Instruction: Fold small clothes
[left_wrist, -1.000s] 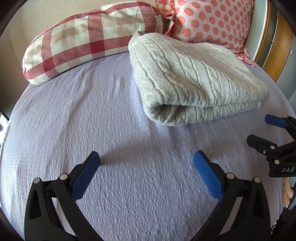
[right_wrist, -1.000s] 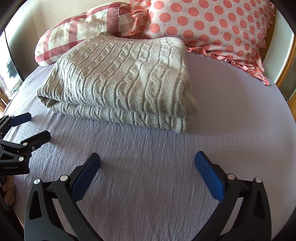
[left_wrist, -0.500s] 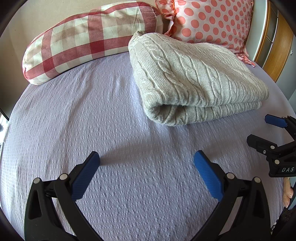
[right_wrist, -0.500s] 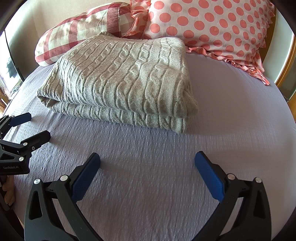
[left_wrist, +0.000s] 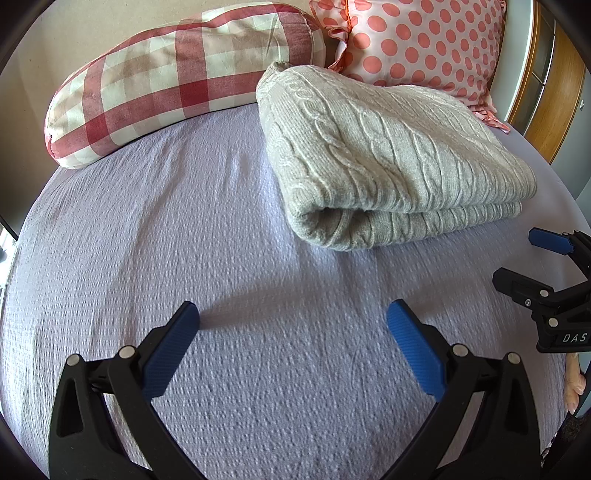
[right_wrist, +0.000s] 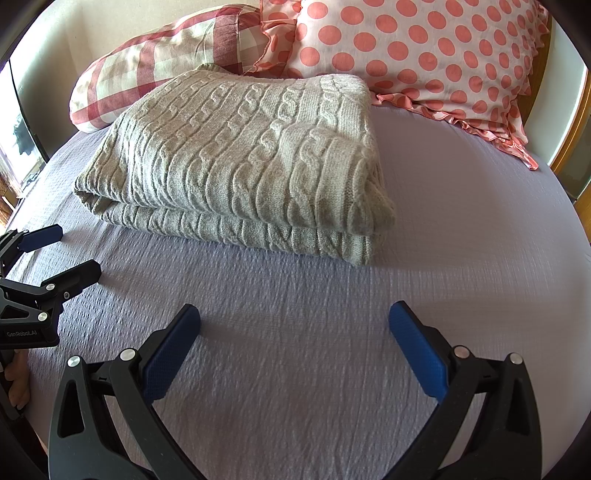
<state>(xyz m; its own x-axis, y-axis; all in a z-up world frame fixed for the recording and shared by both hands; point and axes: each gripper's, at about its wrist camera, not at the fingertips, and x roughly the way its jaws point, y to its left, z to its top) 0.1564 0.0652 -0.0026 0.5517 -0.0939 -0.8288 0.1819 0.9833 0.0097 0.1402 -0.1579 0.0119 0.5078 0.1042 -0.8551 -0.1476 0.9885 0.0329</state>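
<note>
A grey cable-knit sweater (left_wrist: 388, 158) lies folded into a thick rectangle on the lilac bedspread (left_wrist: 184, 229); it also shows in the right wrist view (right_wrist: 243, 158). My left gripper (left_wrist: 293, 317) is open and empty, low over the bedspread in front of the sweater's left end. My right gripper (right_wrist: 295, 317) is open and empty, in front of the sweater's right part. Each gripper appears at the edge of the other's view, the right gripper (left_wrist: 517, 258) and the left gripper (right_wrist: 70, 253), both open and apart from the sweater.
A red-and-white checked pillow (left_wrist: 177, 81) and a pink polka-dot pillow (left_wrist: 424, 44) lie behind the sweater against the headboard wall. A wooden frame (left_wrist: 546, 99) stands at the far right. Bare bedspread (right_wrist: 480, 229) stretches right of the sweater.
</note>
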